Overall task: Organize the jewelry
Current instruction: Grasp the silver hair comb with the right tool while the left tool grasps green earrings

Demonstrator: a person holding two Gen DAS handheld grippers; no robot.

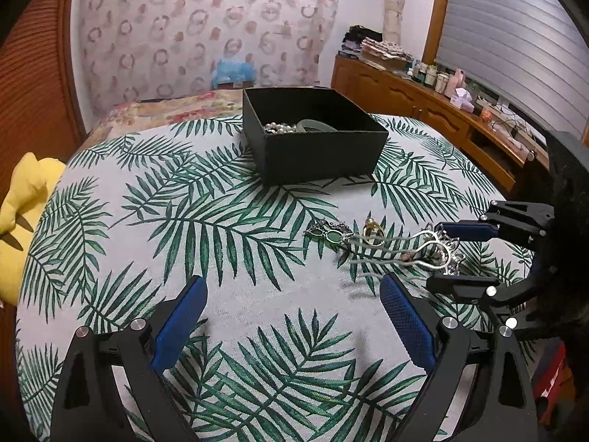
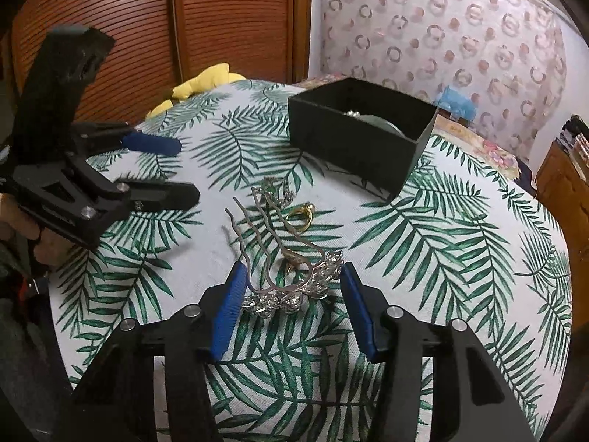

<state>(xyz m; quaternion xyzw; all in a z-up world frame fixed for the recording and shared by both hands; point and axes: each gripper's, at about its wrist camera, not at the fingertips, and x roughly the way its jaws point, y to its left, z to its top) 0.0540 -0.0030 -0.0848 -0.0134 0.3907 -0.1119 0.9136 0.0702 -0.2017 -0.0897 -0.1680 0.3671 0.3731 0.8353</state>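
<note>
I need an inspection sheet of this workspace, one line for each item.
Surface: table under a palm-leaf tablecloth.
Job's things: black box holding a pearl string and a green bangle; on the cloth, a jewelled hair comb, a gold ring, a green-stone piece.
Clutter: nothing seen.
Grippers: left gripper open, empty; right gripper open, jaws either side of the comb's head.
Cables: some on the sideboard.
Surroundings: yellow cushion, patterned curtain.

text: none legible | labels: none | faint embossing on left gripper (image 2: 187,169): unreadable
</note>
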